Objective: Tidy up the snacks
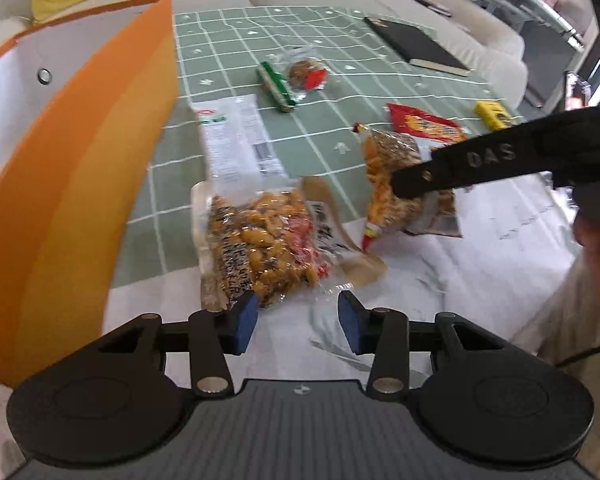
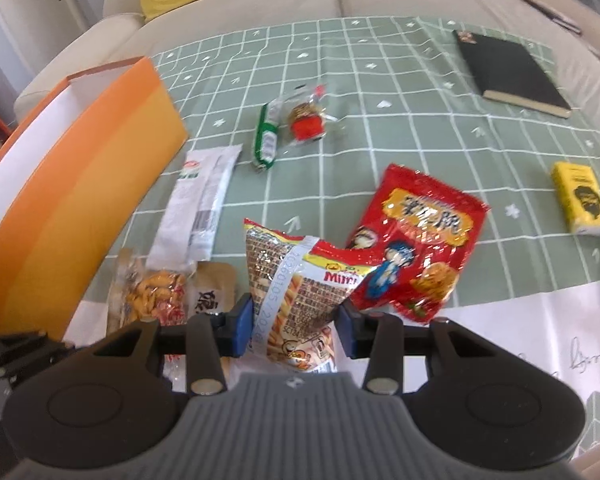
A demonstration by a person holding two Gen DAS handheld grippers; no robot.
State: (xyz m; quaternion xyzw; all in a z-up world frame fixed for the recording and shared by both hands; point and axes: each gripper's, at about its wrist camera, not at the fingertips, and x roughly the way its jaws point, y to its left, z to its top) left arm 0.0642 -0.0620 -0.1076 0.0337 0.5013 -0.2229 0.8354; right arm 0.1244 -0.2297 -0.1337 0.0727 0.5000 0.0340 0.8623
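A clear bag of orange fried snacks [image 1: 260, 240] lies on the cloth just ahead of my left gripper [image 1: 296, 306]. The left blue pad overlaps the bag's near corner, and white cloth shows across most of the gap, so the jaws stand open. My right gripper [image 2: 296, 312] is shut on a Mimi snack bag [image 2: 300, 280], which it holds upright off the table. In the left wrist view that bag [image 1: 384, 160] hangs from a black finger [image 1: 420, 180]. An open orange box [image 1: 80, 160] stands at the left.
On the green checked tablecloth [image 2: 380, 60] lie a white packet [image 2: 200, 200], a green packet [image 2: 266, 140], a clear-wrapped round snack [image 2: 306, 120], a red bag [image 2: 416, 240], a yellow box [image 2: 580, 196] and a black notebook [image 2: 508, 72]. A sofa stands behind. A person [image 1: 596, 264] is at the right.
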